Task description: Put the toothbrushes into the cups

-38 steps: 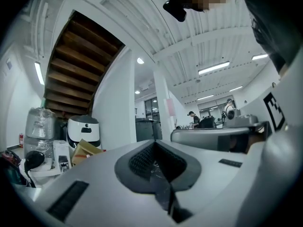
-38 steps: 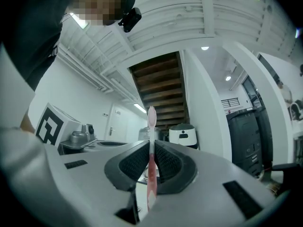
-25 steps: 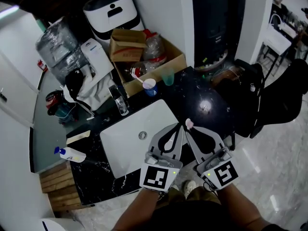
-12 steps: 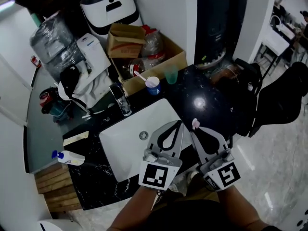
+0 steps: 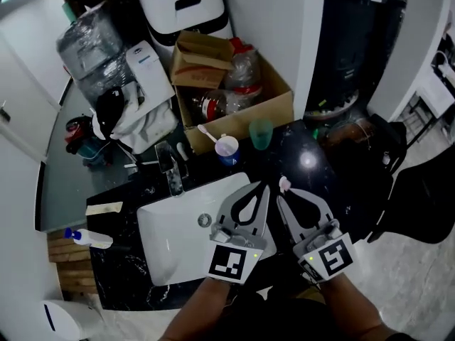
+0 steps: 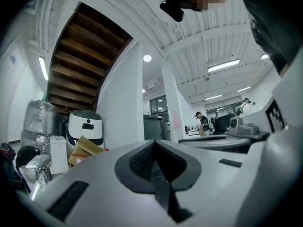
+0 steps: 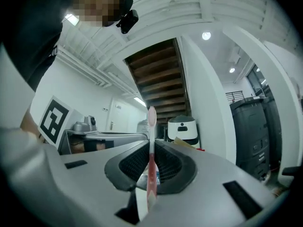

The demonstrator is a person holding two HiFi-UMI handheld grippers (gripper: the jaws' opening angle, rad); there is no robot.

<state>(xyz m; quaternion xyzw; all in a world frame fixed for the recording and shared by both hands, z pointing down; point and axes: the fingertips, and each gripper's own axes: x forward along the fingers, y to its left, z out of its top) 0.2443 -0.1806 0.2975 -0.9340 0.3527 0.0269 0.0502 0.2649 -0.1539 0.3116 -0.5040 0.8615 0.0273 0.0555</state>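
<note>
My right gripper (image 5: pixel 282 193) is shut on a pink toothbrush (image 5: pixel 283 184), whose head pokes out past the jaw tips over the black counter (image 5: pixel 323 176). In the right gripper view that pink toothbrush (image 7: pixel 151 160) stands upright between the closed jaws. Beside it, my left gripper (image 5: pixel 264 188) is shut with nothing in it, over the right edge of the white sink (image 5: pixel 174 234). A blue-and-white cup (image 5: pixel 227 148) holding a white toothbrush (image 5: pixel 207 131) stands behind the sink. To its right is an empty green cup (image 5: pixel 261 134).
A faucet (image 5: pixel 170 172) rises behind the sink. An open cardboard box (image 5: pixel 236 91) with bottles sits at the back, with a water jug (image 5: pixel 92 48) and a white appliance (image 5: pixel 186 7) nearby. A spray bottle (image 5: pixel 87 238) lies left of the sink.
The view has shifted, so the cups and sink sit lower and closer in the picture. Both grippers stay side by side and shut, the right still holding the pink toothbrush.
</note>
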